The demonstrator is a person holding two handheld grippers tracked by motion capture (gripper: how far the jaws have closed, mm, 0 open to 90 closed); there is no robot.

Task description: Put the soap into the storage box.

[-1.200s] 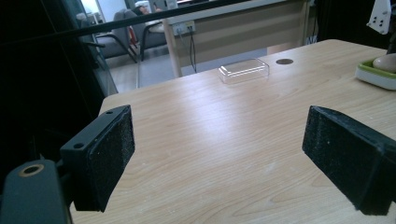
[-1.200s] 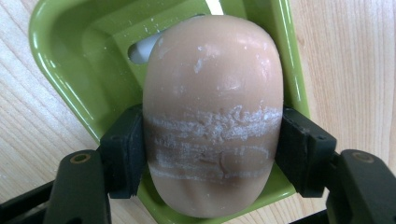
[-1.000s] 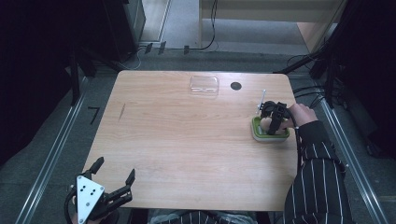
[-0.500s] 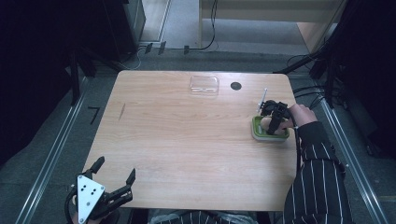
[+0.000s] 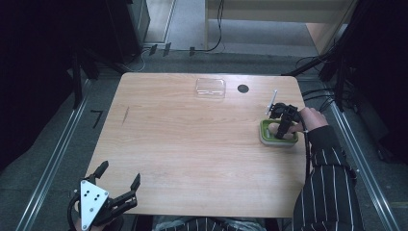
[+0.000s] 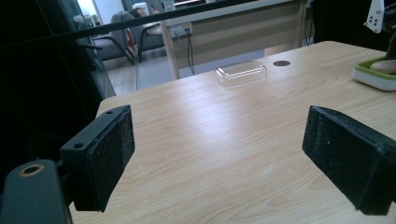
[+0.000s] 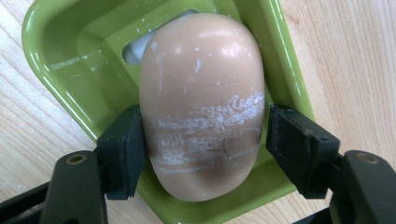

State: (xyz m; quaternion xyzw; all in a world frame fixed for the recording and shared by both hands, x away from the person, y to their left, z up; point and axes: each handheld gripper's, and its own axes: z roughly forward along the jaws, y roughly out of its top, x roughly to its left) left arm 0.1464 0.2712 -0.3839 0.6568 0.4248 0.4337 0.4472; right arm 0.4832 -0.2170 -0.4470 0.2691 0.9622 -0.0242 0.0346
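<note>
Soap bar (image 7: 203, 70) | loc: lying in green dish (image 7: 70, 70), R side of table (image 5: 192, 144) | R gripper (image 7: 205, 126): jaws straddle bar's waist, have just been opening, pads barely off | we rate bar: hard, light, slick, chalky film | hold: across short axis, firm squeeze | L gripper (image 6: 215, 154): open, empty.

High view dim overall: tabletop (image 5: 192, 139) evenly lit from above, surroundings nearly black, soft detail, slight grain. Left gripper view has broad pale glare across the wood (image 6: 224, 121) from the bright background beyond the table's far edge; left side falls into deep shadow, near black pads (image 6: 112, 154) slightly soft. Right gripper view bright and close, soap (image 7: 203, 102) sharp with small highlights, glossy reflections on the green dish (image 7: 60, 60), jaw bases at the bottom blurred.
</note>
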